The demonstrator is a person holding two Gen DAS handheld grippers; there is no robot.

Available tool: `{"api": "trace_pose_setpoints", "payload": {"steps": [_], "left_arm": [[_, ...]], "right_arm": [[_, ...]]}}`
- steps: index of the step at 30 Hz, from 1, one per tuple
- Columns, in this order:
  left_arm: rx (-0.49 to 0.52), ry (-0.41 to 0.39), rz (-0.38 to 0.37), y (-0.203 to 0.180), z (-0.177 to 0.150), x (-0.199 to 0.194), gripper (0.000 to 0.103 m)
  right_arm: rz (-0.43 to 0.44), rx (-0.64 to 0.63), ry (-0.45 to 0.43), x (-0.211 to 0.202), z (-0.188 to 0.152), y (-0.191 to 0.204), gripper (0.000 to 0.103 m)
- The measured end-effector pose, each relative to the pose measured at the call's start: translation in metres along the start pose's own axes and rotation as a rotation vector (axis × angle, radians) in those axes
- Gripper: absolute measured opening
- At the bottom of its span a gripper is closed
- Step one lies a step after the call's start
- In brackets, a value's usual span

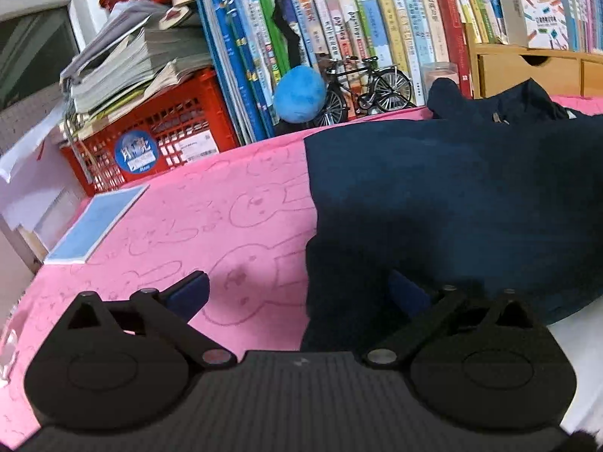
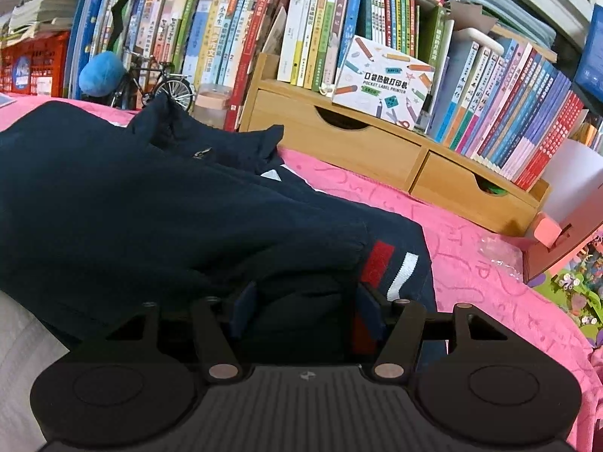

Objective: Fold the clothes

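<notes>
Left wrist view. Item: left gripper (image 1: 297,293), jaws wide apart, nothing between the pads; one finger over the pink rabbit-print cloth (image 1: 226,218), the other over the near edge of the navy garment (image 1: 452,196). Garment lies spread on the cloth, right of centre, collar end toward the bookshelf (image 1: 339,19). Red crate (image 1: 150,143) and model bicycle (image 1: 361,90) stand behind, well apart from the work.

Right wrist view. Item: right gripper (image 2: 305,312), jaws partly drawn in around a bunched fold of garment beside the red-and-white striped cuff (image 2: 392,267); pads appear to press the fabric, though shadow obscures contact. Wooden drawer unit (image 2: 377,150) beyond.

Step in hand: taking hold of the hem-side edge. Next calls for the left jaws closing on their edge, then both lifting together toward the collar.
</notes>
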State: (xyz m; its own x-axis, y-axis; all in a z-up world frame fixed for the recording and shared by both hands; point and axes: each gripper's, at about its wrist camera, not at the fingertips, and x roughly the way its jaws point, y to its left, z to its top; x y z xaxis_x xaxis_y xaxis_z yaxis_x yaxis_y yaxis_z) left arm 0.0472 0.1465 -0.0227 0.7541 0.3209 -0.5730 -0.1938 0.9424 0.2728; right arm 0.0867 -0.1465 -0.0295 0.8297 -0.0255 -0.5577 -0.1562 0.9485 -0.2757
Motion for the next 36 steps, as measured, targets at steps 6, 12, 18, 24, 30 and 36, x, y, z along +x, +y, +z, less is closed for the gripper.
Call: {"api": "trace_pose_setpoints", "payload": {"steps": [6,12,18,24,30,36], "left_arm": [[0.014,-0.015,-0.012,-0.002,0.001,-0.002,0.103],[0.047,-0.029,0.009,-0.009,0.001,-0.003,0.103],[0.020,-0.020,-0.012,-0.003,0.001,-0.001,0.103],[-0.026,-0.003,-0.050,0.006,0.000,0.002,0.103],[-0.263,0.019,-0.002,0.055,-0.005,0.004,0.099],[-0.495,-0.041,0.079,0.106,0.012,-0.016,0.089]], "right_arm": [[-0.050,0.057,-0.007,-0.008,-0.010,-0.039,0.086],[-0.075,0.280,-0.049,-0.031,-0.011,-0.065,0.090],[0.157,0.167,-0.083,-0.039,0.013,-0.012,0.089],[0.172,0.153,0.042,-0.010,0.003,-0.004,0.082],[0.203,0.155,0.071,0.001,0.001,-0.006,0.083],[0.266,0.149,0.071,0.009,0.004,0.001,0.097]]}}
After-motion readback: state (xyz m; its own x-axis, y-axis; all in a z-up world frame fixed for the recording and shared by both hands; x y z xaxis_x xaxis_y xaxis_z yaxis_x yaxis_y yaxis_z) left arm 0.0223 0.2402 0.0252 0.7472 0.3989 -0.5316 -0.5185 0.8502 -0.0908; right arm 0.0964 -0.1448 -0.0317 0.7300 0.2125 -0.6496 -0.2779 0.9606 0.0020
